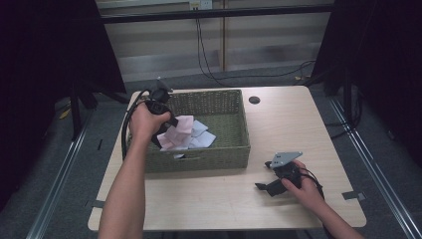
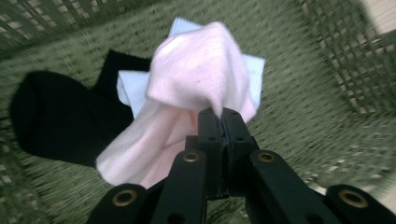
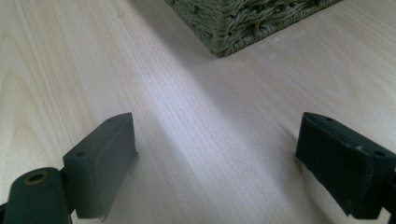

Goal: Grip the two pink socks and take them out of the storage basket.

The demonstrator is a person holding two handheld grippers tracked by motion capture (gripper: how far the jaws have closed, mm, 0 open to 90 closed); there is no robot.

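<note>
Here the left tool [image 2: 223, 114] has its jaws pinched shut on a fold of a pink sock [image 2: 187, 98], which bunches above the tips at the centre of the left gripper view and hangs down toward the lower left. In the high view the sock [image 1: 178, 132] sits left of centre, inside the basket [image 1: 234, 149], lifted a little off the pale blue cloths [image 1: 203, 135]; a black sock [image 2: 56, 116] lies at the left of the left gripper view on the basket floor. The grasp looks done and the lift barely begun, so I judge the work early: the sock is not yet clear of the basket, and carrying it out and setting it down remain. Its long axis runs from the pinched end down to the lower left of the left gripper view, though the blur hides which end is the toe. The right tool [image 3: 215, 154] rests low over the surface [image 3: 196, 116], jaws wide apart and holding nothing, at the lower right of the high view [image 1: 271, 186].
</note>
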